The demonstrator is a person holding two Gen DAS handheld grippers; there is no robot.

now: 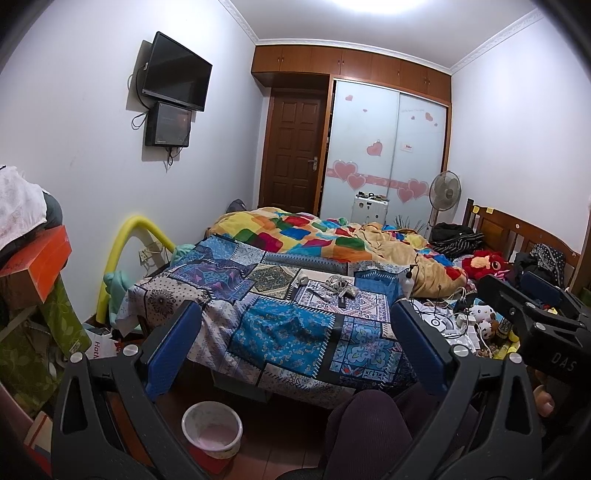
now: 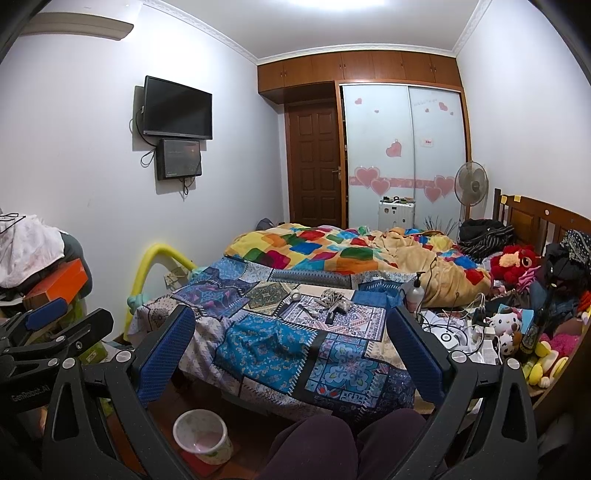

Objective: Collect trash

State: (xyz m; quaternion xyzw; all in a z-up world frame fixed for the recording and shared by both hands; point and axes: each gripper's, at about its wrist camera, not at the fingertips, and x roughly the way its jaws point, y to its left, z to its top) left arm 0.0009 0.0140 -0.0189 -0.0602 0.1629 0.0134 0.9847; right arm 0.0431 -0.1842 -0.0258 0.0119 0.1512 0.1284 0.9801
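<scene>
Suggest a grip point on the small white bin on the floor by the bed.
Probably the near rim of the white bin, from above. It stands upright, mouth open, so one finger could drop inside and one outside. Both tongs, left and right, are open and empty.

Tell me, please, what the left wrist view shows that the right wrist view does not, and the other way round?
Only the left wrist view shows the right gripper at its right edge and a white bag with red lettering on the floor. Only the right wrist view shows the left gripper at its left edge and the air conditioner high on the wall. Both show the patchwork-covered bed, the small bin on the floor, the wall television, the standing fan and open jaws holding nothing.
</scene>
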